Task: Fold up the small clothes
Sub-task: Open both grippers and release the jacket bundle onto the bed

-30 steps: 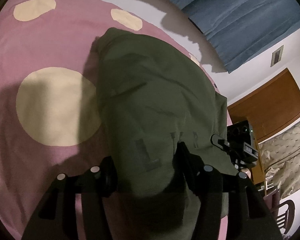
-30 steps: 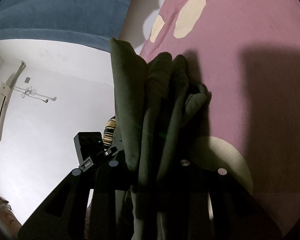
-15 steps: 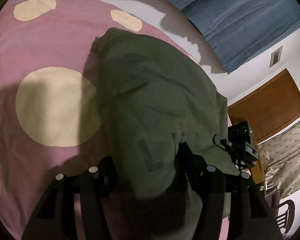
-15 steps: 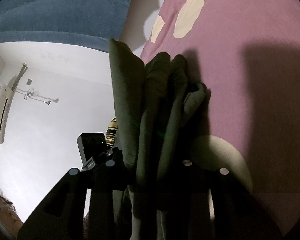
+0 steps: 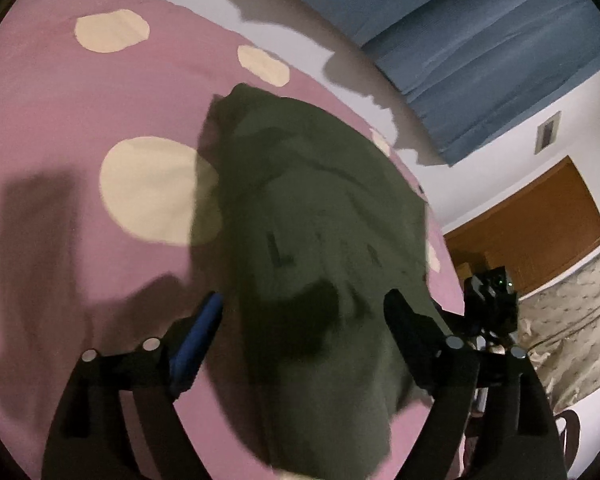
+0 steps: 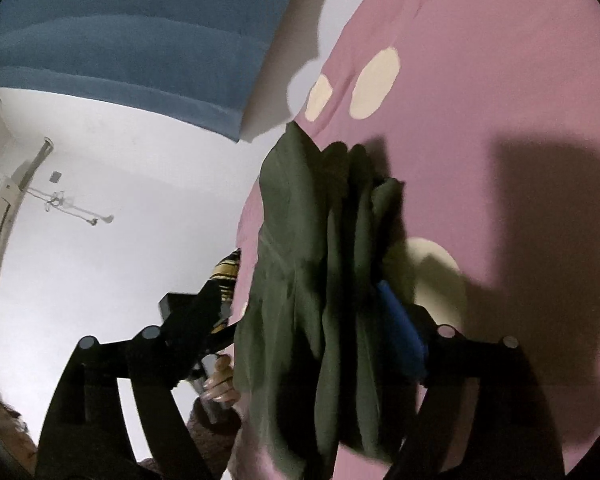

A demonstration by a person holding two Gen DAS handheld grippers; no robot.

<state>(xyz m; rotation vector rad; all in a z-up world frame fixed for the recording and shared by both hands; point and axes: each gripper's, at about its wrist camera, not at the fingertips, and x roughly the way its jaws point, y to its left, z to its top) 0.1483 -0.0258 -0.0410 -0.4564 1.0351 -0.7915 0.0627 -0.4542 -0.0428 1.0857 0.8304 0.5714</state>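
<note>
A dark olive garment (image 5: 320, 216) with faint lettering lies folded in a thick stack on the pink bedspread (image 5: 60, 128). My left gripper (image 5: 304, 304) is open, its fingers standing wide on either side of the garment's near end. In the right wrist view the folded layers (image 6: 324, 264) show edge-on. My right gripper (image 6: 304, 312) is open too, with the blue-padded finger (image 6: 400, 336) beside the stack and the other finger off to the left.
The bedspread (image 6: 480, 60) has cream circles (image 5: 152, 188). A blue curtain (image 5: 460, 32) and white wall lie beyond the bed's far edge. A wooden cabinet (image 5: 540, 224) and patterned bedding (image 5: 572, 312) stand to the right. The person's hand (image 6: 220, 380) holds the other gripper.
Both grippers have opened wide and let go of the garment. Both have drawn back a little, and the stack now rests on the bedspread.
</note>
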